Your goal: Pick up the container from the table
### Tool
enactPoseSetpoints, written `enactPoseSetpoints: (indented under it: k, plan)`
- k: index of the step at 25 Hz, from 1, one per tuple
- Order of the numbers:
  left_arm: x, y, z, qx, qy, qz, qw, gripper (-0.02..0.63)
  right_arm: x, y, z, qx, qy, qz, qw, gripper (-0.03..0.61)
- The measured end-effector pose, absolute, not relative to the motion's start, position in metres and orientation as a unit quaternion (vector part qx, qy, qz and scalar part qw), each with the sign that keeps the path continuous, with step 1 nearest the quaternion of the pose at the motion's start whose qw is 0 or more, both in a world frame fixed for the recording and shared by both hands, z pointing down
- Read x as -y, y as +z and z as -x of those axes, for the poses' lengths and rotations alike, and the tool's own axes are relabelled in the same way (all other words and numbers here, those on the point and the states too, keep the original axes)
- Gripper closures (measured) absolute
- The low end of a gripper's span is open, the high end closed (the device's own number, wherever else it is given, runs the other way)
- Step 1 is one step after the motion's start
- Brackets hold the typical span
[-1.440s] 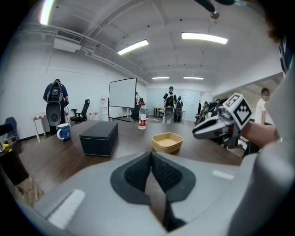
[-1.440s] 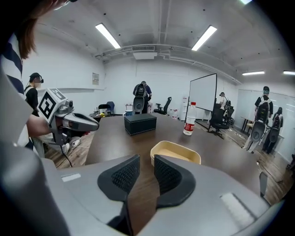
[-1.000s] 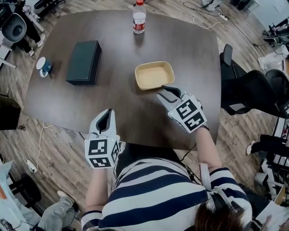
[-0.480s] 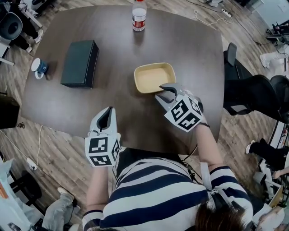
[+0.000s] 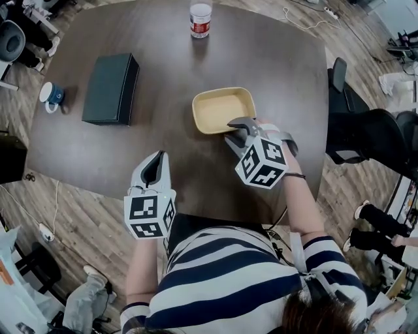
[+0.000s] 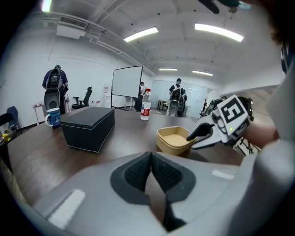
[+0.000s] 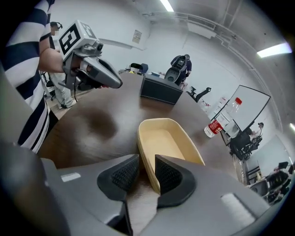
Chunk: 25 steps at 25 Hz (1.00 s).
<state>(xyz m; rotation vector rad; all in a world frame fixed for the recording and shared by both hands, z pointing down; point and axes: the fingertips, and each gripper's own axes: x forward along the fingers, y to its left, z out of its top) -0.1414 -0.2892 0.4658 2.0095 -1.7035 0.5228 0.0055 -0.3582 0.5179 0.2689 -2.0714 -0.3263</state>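
Note:
A shallow tan container (image 5: 223, 109) sits on the dark table (image 5: 281, 72), right of the middle. My right gripper (image 5: 234, 129) is tilted down at its near right corner. In the right gripper view the container's rim (image 7: 146, 152) passes between the pads, one jaw outside the wall and one inside. The jaws of my right gripper (image 7: 145, 162) are closing, with a gap still showing beside the wall. My left gripper (image 5: 155, 163) hovers at the table's near edge, well left of the container (image 6: 174, 139), with its jaws together and nothing between them.
A dark rectangular box (image 5: 110, 88) lies at the table's left, with a blue mug (image 5: 51, 96) beyond it near the left edge. A water bottle (image 5: 200, 18) stands at the far edge. A black office chair (image 5: 366, 137) is to the right of the table.
My right gripper has rolled and sunk, so its jaws now straddle the container's near rim. The left gripper has barely shifted at the table's near edge.

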Motion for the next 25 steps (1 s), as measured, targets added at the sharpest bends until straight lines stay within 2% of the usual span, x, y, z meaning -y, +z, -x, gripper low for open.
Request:
enactPoseSetpoints:
  k: [14, 25]
  plan:
    - [0.29, 0.47, 0.142, 0.632, 0.193, -0.716, 0.226, 0.614, 0.359, 0.534, -0.005, 0.818, -0.194, -0.044, 0.54, 0.549]
    - [0.283, 0.459, 0.159, 0.649, 0.177, -0.706, 0.219, 0.614, 0.353, 0.531, 0.0, 0.819, -0.195, -0.04, 0.538, 0.557]
